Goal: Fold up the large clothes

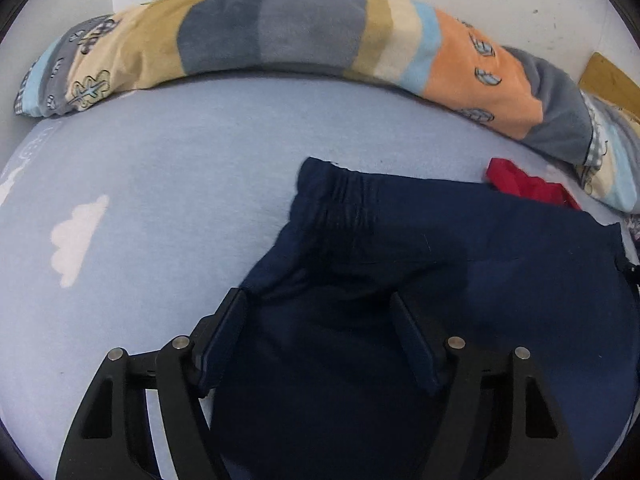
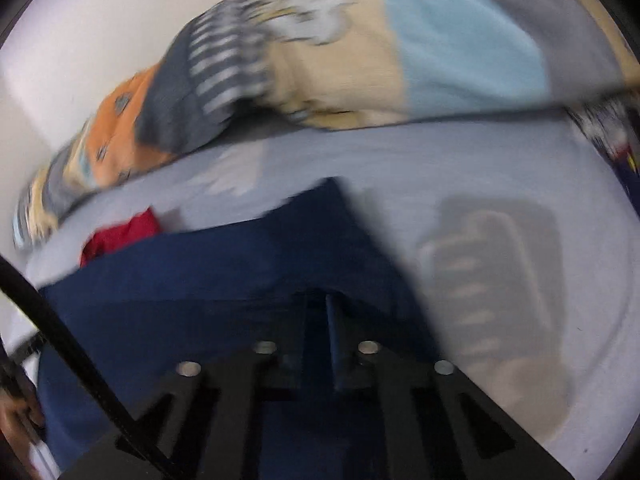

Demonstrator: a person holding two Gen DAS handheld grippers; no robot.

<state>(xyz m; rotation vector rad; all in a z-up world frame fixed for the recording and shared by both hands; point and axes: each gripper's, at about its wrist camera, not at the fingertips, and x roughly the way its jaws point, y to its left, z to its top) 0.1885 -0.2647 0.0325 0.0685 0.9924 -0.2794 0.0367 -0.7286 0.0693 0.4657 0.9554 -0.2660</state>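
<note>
I read no clear lettering on the cloud-print sheet (image 1: 160,168). My left gripper (image 1: 320,312) is spread over the navy garment (image 1: 460,248). My right gripper (image 2: 320,308) is pressed together, pinching its fabric.

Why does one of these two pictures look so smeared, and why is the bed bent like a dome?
The right wrist view is motion-blurred: the blanket and sheet streak. The left wrist view is sharp, down to the navy garment's gathered waistband. Both use fisheye lenses, which bow straight edges and darken the corners.
</note>
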